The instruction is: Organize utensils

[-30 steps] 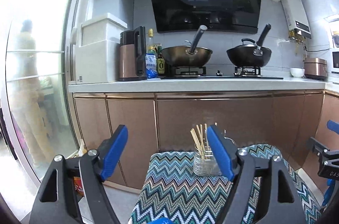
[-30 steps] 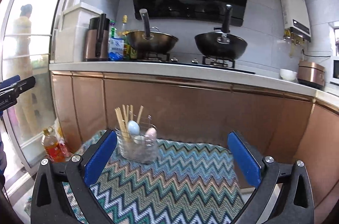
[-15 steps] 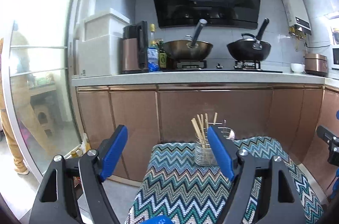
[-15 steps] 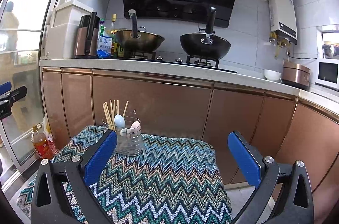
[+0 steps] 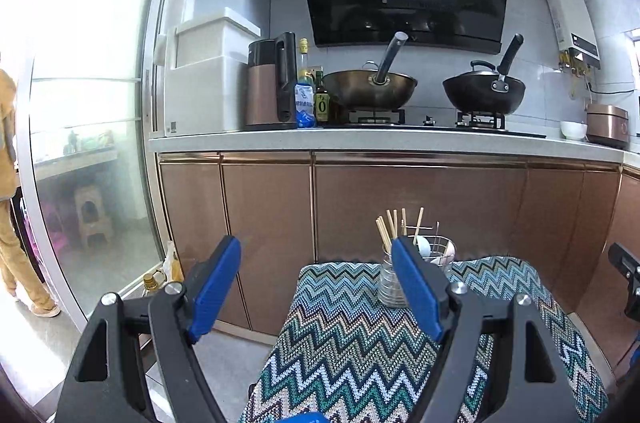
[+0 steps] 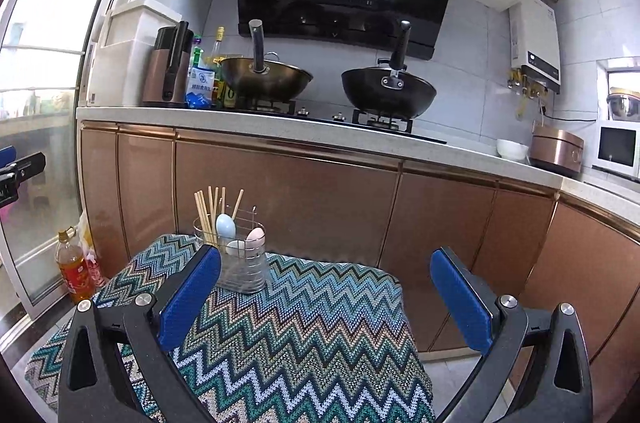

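Note:
A clear utensil holder stands at the far edge of a table under a zigzag cloth. It holds several wooden chopsticks and three pale spoons. In the left wrist view the holder is partly hidden behind my right finger. My left gripper is open and empty, short of the holder. My right gripper is open and empty, above the cloth, with the holder just beyond its left finger.
Copper kitchen cabinets rise right behind the table. The counter carries two woks, a kettle and bottles. An oil bottle stands on the floor at the left by a glass door.
Both grippers have pulled back and up from the holder, which looks smaller and farther. Both stay open and empty. A person behind the glass door has moved left.

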Demonstrator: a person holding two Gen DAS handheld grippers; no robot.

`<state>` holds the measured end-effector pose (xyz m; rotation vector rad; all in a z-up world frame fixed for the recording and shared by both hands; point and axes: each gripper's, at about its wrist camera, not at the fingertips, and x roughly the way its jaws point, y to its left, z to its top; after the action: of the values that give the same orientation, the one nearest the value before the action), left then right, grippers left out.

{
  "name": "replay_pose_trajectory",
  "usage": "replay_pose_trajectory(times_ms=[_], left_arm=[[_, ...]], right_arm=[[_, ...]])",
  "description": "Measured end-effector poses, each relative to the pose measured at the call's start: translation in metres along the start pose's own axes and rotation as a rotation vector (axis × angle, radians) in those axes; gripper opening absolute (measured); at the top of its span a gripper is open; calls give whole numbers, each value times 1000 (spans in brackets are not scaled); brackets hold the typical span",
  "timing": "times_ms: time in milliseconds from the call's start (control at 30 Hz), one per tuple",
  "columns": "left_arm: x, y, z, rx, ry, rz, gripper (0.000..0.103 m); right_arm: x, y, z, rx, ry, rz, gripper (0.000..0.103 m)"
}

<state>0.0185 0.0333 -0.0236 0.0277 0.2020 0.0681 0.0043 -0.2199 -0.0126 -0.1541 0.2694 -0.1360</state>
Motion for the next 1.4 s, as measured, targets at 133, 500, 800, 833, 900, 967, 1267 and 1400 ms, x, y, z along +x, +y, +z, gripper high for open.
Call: replay_pose_trajectory(times_ms=[133,500,800,833,900,967,1267,1400], left_arm=[[-1,-2,-2,6,-3,4,76],[-1,2,-6,-8,6,8,76],[-6,0,-4,-20,-12,8,76],[-8,-1,-4,-22,-17,7,76],[-10,-4,-3,-24,-22,2,76],[-12,-7,-3,-24,-26,-4,76],[-16,-16,-2,-17,-35,-14,76],[-16,-17,-2,-18,-36,-12,76]], right_arm=[[1,-1,-2,-5,3,-3,103],[-1,5,-4,-27,3,-4,103],[-12,5,1,-16,-37,-8,103],[-13,4,1,-11,-43,-9,103],[-13,3,0,-9,-43,-14,103],[-15,1,0,-8,-44,-20,103],[-15,-11,-3,11,-47,-56,103],[-18,-14,-1,24,-52,-65,103]])
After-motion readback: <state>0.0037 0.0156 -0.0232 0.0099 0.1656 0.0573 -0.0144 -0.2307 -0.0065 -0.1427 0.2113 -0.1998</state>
